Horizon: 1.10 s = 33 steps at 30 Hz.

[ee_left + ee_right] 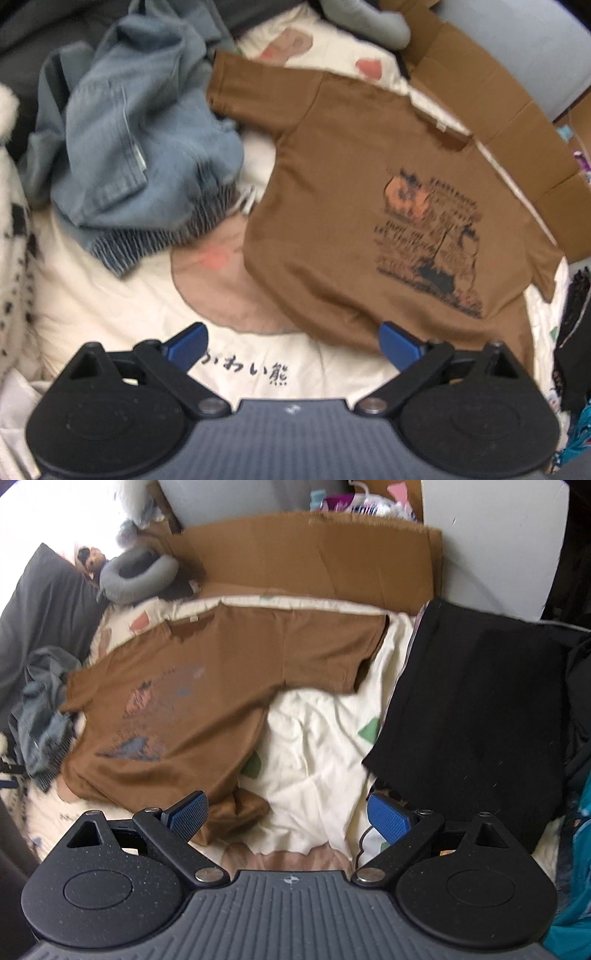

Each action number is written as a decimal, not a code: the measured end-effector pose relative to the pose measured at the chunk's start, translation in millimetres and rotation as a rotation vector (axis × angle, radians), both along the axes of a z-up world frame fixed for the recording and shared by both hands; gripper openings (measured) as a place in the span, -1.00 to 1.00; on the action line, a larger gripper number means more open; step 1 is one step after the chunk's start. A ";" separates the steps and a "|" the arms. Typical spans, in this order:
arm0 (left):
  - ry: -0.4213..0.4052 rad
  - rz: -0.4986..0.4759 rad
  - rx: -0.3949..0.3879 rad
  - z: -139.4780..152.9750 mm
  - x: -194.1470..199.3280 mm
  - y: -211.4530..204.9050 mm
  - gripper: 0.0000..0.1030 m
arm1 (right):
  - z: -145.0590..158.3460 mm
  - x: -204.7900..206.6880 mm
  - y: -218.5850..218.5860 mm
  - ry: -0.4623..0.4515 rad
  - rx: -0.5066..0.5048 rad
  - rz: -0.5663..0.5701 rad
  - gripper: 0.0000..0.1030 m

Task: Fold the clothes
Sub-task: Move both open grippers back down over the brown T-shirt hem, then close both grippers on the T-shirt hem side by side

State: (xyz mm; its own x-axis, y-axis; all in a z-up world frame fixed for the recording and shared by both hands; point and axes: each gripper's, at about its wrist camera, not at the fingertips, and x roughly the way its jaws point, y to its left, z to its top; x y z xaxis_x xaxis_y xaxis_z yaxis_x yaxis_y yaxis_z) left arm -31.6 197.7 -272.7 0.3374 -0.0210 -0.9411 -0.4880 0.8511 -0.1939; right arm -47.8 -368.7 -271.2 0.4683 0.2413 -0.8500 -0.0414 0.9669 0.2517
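Our fingers (186, 341) in the left wrist view stand wide apart with nothing between them; the left gripper (291, 343) hangs over the cream quilt (92, 314), just above its printed lettering, and its right-hand pad sits at the near hem of the brown T-shirt (351, 221) without clamping it. The T-shirt lies spread flat, print side up, both sleeves out, so we judge its folding has not begun. Just beside its far sleeve sits a crumpled blue denim garment (129, 140) with a ribbed hem, also unfolded. A flattened cardboard sheet (491, 96) runs along the far edge of the bed. It holds nothing that we can see; we find no basket or box for finished clothes here.

In the right wrist view, our fingers (388, 818) are again well apart and empty. The right gripper (288, 812) hovers above the quilt (314, 738), with the bunched lower corner of the brown T-shirt (192, 686) just inside its left pad and the corner of a black garment (480, 701) near its right pad. That black piece lies fairly flat with straight edges; we cannot tell whether it is already folded or merely laid out. The denim heap (44, 716) shows at the left edge, and a grey neck pillow (136, 576) rests near the cardboard (314, 554). Beyond the cardboard we glimpse a jumble of small colourful things, too blurred to name.

By our reckoning nearly everything is left: the T-shirt first, then the denim.
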 end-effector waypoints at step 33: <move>-0.016 0.182 -0.176 -113.6 18.9 -26.6 0.26 | -117.8 35.9 125.2 -0.041 -0.034 0.454 0.28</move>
State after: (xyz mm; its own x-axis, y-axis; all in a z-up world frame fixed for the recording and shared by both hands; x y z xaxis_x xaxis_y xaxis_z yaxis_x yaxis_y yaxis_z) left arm -12.7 171.0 -386.3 0.3653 -0.1221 -0.9228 -0.6256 0.7019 -0.3405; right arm -11.9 -243.5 -389.0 0.3548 0.4022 -0.8440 -0.4726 0.8561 0.2093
